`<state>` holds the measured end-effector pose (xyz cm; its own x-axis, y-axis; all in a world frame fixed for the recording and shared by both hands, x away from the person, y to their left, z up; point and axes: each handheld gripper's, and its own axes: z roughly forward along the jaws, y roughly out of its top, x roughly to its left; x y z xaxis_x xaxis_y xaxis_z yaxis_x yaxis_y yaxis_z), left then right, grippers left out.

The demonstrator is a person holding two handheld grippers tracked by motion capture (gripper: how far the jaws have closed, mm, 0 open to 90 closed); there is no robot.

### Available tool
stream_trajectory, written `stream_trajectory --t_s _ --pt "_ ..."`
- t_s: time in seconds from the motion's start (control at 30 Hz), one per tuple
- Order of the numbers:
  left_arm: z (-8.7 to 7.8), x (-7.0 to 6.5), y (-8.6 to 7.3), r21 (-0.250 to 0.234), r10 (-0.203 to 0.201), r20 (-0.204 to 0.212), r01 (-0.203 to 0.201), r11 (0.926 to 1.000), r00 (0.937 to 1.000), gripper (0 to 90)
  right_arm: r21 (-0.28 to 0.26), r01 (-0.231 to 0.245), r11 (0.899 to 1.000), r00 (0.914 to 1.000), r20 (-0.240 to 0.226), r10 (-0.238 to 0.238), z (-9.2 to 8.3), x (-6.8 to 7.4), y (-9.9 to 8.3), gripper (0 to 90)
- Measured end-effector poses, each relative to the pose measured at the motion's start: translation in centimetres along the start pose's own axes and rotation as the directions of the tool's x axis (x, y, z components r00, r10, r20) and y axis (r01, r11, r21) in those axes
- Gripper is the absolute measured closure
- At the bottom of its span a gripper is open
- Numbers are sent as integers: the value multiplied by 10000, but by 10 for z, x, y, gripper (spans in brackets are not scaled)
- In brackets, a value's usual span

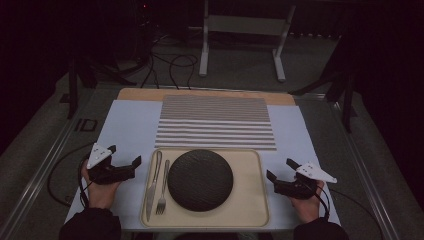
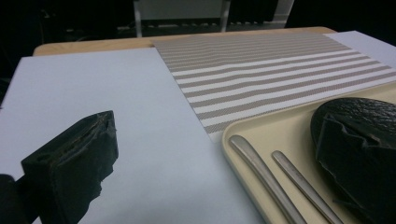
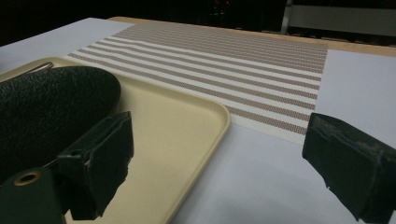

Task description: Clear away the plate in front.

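Both jaws wide apart and empty, left gripper (image 1: pixel 124 156) and right gripper (image 1: pixel 280 169) are held beside the tray (image 1: pixel 252 200); cutlery is best approached squarely.

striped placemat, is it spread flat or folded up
Spread flat: the striped placemat lies fully open on the table, just beyond the tray.

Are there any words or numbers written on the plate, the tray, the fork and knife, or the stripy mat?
No text can be read anywhere.
The black plate is plain and textured.
The beige tray, the knife and the fork show no marks.
The striped placemat carries only stripes.
The left gripper and right gripper show no labels.
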<state>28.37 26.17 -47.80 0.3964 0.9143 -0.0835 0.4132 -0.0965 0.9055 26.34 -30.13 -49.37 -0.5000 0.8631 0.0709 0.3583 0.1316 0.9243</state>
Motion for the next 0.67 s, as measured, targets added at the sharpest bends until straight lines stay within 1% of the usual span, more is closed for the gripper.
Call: stream_trajectory --t_s 0.13,0.17,0.23,0.3,0.33,0.4,0.5,0.67 --pt "-2 -1 -3 -25 -16 -41 16 10000 10000 0 -38 -5 10000 10000 11 5 -3 0 -1 90" --pt "-4 -2 -4 -66 59 -29 -59 10000 10000 0 -59 4 10000 10000 6 -4 -4 1 -2 90" --pt "-5 -3 -4 -118 200 -137 -201 9997 9997 0 -25 24 10000 10000 -58 -24 -4 1 -2 90" --pt "-5 -3 -4 -161 271 -127 -273 9995 9996 0 92 99 9999 9998 -177 -98 -2 2 -2 88" --pt "-5 -3 -4 -141 305 -208 -308 9994 9993 0 123 150 9998 9997 -188 -147 -1 3 -2 88" --pt "-5 -2 -4 -178 290 -172 -293 9994 9994 0 180 240 9996 9995 -191 -237 0 4 -2 88" --pt "-5 0 -5 -133 354 -294 -358 9993 9989 0 188 261 9995 9995 -167 -258 1 4 -2 88" --pt "-5 1 -6 -184 222 -415 -230 9996 9989 0 217 280 9994 9995 -137 -277 1 4 -3 88"
